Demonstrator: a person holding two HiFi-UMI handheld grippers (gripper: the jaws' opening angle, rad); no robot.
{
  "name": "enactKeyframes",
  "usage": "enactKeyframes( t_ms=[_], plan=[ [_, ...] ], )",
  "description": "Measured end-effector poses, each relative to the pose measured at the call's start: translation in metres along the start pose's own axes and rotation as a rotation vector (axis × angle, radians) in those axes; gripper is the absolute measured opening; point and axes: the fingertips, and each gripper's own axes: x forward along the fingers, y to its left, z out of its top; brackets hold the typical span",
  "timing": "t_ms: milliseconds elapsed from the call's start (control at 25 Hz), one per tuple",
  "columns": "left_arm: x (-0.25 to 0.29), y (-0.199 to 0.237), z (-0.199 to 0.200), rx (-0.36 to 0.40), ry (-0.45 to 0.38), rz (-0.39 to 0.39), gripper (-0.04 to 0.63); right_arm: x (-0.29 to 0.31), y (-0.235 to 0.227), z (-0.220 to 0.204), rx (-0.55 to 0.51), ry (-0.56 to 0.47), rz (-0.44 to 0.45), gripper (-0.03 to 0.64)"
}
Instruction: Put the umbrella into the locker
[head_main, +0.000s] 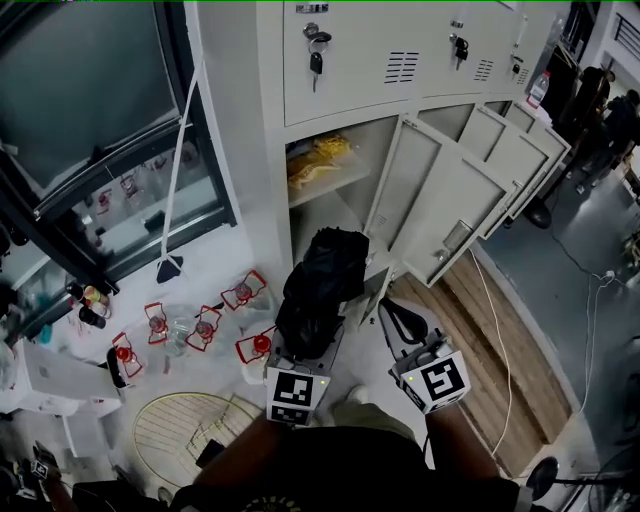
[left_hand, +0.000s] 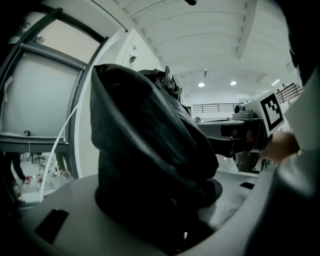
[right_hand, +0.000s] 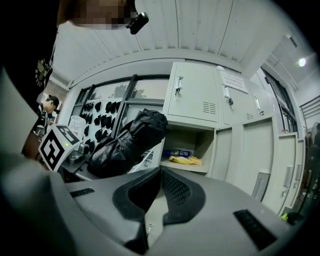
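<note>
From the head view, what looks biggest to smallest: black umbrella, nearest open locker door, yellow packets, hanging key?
1. Nearest open grey metal locker door
2. Black folded fabric umbrella, nearer the camera, so flattered
3. Yellow packets on the locker shelf
4. Small dark key in the upper door

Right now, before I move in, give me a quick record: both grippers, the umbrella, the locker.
left gripper: shut on umbrella
right gripper: shut, holds nothing
umbrella: black, folded, outside the locker
door: open, swung right
shelf: yellow items on it
task: umbrella not yet in
</note>
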Motion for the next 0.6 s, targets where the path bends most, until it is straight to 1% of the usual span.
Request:
enactKeyframes(
  t_ms=[40, 160, 240, 360, 480, 600],
  plan=[
    [0.006, 0.000, 0.001, -0.009, -0.004, 0.002, 0.249, 0.005, -0.004, 0.000, -0.001, -0.021, 0.010, 0.031],
    [0.024, 0.003, 0.002, 0.004, -0.005, 0.017, 0.249, 0.018, -0.017, 0.001, -0.006, -0.043, 0.039, 0.031],
    [0.038, 0.006, -0.002, 0.005, 0.013, 0.033, 0.249, 0.028, -0.028, 0.000, -0.006, -0.046, 0.054, 0.031],
    [0.056, 0.008, -0.010, -0.014, 0.054, 0.051, 0.249, 0.040, -0.041, -0.005, -0.001, -0.016, 0.082, 0.031],
    [0.074, 0.011, -0.017, -0.022, 0.091, 0.066, 0.249, 0.053, -0.056, -0.003, -0.007, -0.054, 0.108, 0.031],
    [0.091, 0.013, -0.020, -0.039, 0.112, 0.082, 0.249, 0.064, -0.068, -0.005, -0.006, -0.060, 0.133, 0.031]
  ],
)
